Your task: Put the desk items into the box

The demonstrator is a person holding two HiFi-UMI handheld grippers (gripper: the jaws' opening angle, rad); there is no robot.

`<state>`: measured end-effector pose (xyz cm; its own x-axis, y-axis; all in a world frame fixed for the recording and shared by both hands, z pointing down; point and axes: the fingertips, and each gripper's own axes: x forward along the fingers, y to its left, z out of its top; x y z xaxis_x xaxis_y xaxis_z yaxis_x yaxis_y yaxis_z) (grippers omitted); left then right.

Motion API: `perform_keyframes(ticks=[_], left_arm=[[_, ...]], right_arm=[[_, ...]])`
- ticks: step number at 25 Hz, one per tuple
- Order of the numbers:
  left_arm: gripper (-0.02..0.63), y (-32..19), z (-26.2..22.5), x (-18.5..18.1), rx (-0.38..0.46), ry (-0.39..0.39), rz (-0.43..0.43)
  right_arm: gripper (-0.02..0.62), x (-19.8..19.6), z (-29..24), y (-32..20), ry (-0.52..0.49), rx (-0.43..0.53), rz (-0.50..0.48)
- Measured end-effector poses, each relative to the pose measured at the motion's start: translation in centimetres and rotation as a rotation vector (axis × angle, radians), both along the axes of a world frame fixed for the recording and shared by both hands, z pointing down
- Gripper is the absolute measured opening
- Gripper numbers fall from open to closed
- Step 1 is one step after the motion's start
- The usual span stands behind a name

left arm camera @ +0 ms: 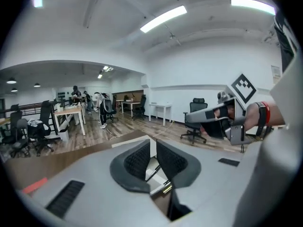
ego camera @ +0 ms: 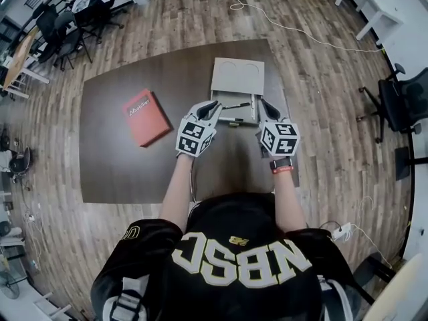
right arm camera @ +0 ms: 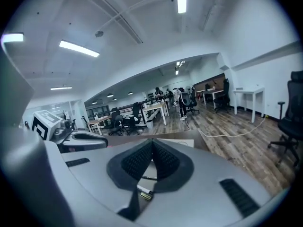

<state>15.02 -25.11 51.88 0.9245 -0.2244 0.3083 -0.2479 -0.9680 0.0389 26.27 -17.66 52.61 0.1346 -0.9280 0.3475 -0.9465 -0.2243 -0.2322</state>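
Observation:
Several pens lie on the dark desk mat (ego camera: 120, 159) just in front of a flat beige box (ego camera: 237, 75) with two round marks. A black pen (ego camera: 235, 105) and a white marker (ego camera: 231, 120) lie crosswise; another pen (ego camera: 253, 107) lies lengthwise. My left gripper (ego camera: 212, 104) hovers at the pens' left end, its jaws a narrow gap apart with nothing between them (left arm camera: 153, 145). My right gripper (ego camera: 264, 104) hovers at their right end, jaws shut and empty (right arm camera: 152, 143). Below each gripper's jaws, pens show on the mat (left arm camera: 165, 187) (right arm camera: 142, 194).
A red box (ego camera: 145, 116) lies on the mat at the left. The mat sits on a wooden floor (ego camera: 321, 99). A white cable (ego camera: 294, 29) runs across the floor beyond. Office chairs (ego camera: 401, 102) stand at the right, with desks and chairs at the far left.

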Motion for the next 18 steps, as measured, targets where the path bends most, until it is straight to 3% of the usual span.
perform_keyframes(ticks=[4,8,13,18], left_arm=[[0.031,-0.1,-2.7,-2.5,-0.016,0.115,-0.128],[0.015,-0.4,-4.6,-4.6,-0.01,0.181,-0.213],[0.014,-1.3,-5.9,-6.6,-0.005,0.215,-0.309],[0.014,-1.3,-6.9,-7.3,0.026,0.211,-0.319]], right_arm=[[0.008,-1.2,-0.9,0.7,0.035,0.016,0.005],[0.008,-1.8,-2.1,1.7,0.106,0.033,0.043],[0.008,-2.6,-3.5,2.9,0.198,0.053,0.08],[0.008,-3.7,-4.6,3.4,0.223,0.071,0.096]])
